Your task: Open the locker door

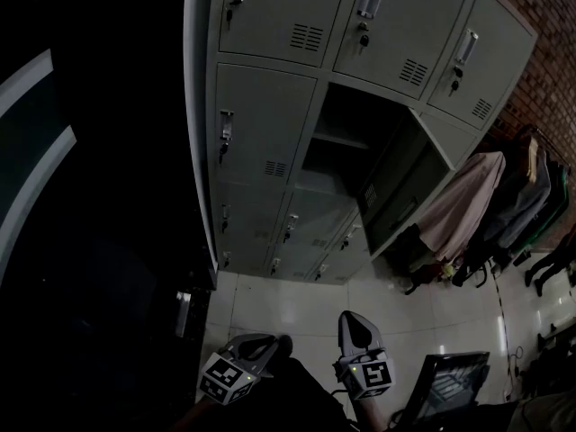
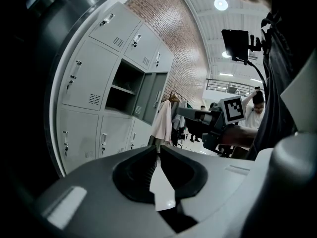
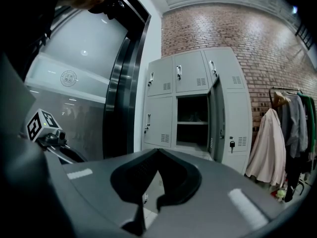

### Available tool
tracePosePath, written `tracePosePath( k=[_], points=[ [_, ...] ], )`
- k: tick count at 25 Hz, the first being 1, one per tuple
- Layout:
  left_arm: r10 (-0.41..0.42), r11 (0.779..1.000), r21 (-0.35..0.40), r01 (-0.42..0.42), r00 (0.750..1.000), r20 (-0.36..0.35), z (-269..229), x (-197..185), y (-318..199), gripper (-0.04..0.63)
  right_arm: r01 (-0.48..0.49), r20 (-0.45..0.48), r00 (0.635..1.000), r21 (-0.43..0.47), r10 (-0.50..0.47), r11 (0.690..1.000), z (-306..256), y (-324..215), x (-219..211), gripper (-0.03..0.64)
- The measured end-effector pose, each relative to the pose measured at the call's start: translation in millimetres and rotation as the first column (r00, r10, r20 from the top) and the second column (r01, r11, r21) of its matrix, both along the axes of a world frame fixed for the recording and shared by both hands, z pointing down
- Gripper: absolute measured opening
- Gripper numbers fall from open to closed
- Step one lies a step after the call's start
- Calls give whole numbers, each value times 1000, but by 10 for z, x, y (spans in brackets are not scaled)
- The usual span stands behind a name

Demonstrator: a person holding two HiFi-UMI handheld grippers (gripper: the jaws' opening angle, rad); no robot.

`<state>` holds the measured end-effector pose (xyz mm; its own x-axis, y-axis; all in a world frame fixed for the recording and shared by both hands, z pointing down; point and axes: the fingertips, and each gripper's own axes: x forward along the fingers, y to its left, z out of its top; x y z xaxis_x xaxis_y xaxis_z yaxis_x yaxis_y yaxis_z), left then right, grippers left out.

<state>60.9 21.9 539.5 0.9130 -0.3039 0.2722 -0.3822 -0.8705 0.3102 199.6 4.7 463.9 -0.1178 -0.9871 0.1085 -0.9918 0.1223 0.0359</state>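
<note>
The grey locker bank (image 1: 270, 124) stands ahead on the tiled floor. One middle compartment (image 1: 346, 138) is dark inside, and its door (image 1: 400, 178) is swung out to the right. The right gripper view shows the same compartment (image 3: 192, 123) and door (image 3: 216, 118), and the left gripper view shows it from the side (image 2: 124, 88). The other doors are closed. My left gripper (image 1: 281, 342) and right gripper (image 1: 351, 318) hang low, well short of the lockers. Both are shut with nothing between their jaws, the left (image 2: 158, 147) and the right (image 3: 157, 150) alike.
A pale coat (image 1: 463, 201) and darker clothes (image 1: 531, 196) hang on a rack right of the lockers, against a brick wall (image 1: 549, 52). A dark glass door frame (image 3: 124, 93) stands left of the lockers. A screen (image 1: 445, 385) sits low at the right.
</note>
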Motion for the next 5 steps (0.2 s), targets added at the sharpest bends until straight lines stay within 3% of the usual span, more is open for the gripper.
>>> tracePosePath(
  k=[5],
  points=[
    [-4, 1000, -1, 4, 1000, -3, -14, -27, -6, 41, -5, 8, 1000, -1, 5, 1000, -38, -2, -5, 0]
  ],
)
